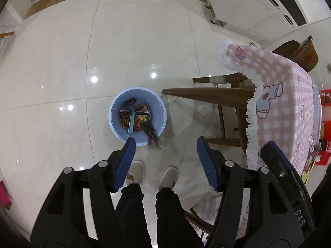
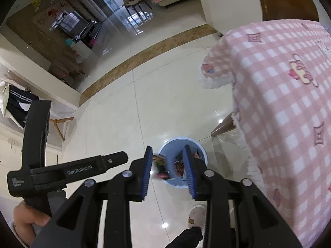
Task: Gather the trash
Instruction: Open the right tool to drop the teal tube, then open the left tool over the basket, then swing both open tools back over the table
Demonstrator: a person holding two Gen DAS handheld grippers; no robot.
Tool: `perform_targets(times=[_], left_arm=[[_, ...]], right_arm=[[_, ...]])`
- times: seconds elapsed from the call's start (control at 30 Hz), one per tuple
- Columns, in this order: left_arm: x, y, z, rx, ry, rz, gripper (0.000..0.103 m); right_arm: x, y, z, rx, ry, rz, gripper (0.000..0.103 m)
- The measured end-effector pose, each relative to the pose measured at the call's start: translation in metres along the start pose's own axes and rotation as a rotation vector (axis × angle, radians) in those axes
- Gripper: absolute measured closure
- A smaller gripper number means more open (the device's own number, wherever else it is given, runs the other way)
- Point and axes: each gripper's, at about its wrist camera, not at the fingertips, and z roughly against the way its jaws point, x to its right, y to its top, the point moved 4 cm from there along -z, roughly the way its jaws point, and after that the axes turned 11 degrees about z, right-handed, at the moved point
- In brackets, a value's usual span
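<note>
A light blue bin (image 1: 116,124) stands on the pale tiled floor with several bright wrappers (image 1: 134,117) in it. My left gripper (image 1: 165,140) hangs above its near rim, pads wide apart with nothing between them. A dark wrapper (image 1: 152,134), blurred, lies across that rim just below the pads. In the right wrist view the bin (image 2: 201,147) shows past my right gripper (image 2: 167,147), whose jaws stand partly apart. The blurred wrapper (image 2: 160,164) shows in the gap beside one pad and does not span it. The left gripper (image 2: 115,158) reaches in from the left.
A table under a pink checked cloth (image 1: 289,103) (image 2: 279,103) stands right of the bin. A wooden chair (image 1: 206,95) juts out from beneath it. The person's slippered feet (image 1: 136,171) stand just before the bin. A white cabinet (image 1: 248,6) is at the far right.
</note>
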Motion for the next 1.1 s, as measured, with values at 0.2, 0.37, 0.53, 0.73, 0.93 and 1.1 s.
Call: perform_targets(times=[0.2,0.37,0.53,0.73,0.93,1.1], left_arm=[[0.031,-0.008,0.025,0.097,0.026,-0.07,0.042],[0.086,-0.022,0.059,0.207,-0.002,-0.186,0.042],[0.167,-0.048,0.078,0.261,-0.048,-0.347,0.041],[0.266,-0.102,0.059,0.202,-0.111,-0.513,0.039],[0.355,-0.173,0.021,0.106,-0.165,-0.652,0.036],[0.406,-0.212,-0.007,0.062,-0.162,-0.734,0.036]], right_arm=[[0.019,0.003,0.025,0.048,0.008,-0.039,0.073],[0.047,0.01,0.067,0.128,0.005,-0.082,0.073],[0.101,0.007,0.121,0.225,-0.066,-0.148,0.072],[0.204,-0.036,0.192,0.316,-0.242,-0.301,0.061],[0.314,-0.103,0.249,0.325,-0.475,-0.435,0.049],[0.388,-0.149,0.26,0.259,-0.542,-0.532,0.046]])
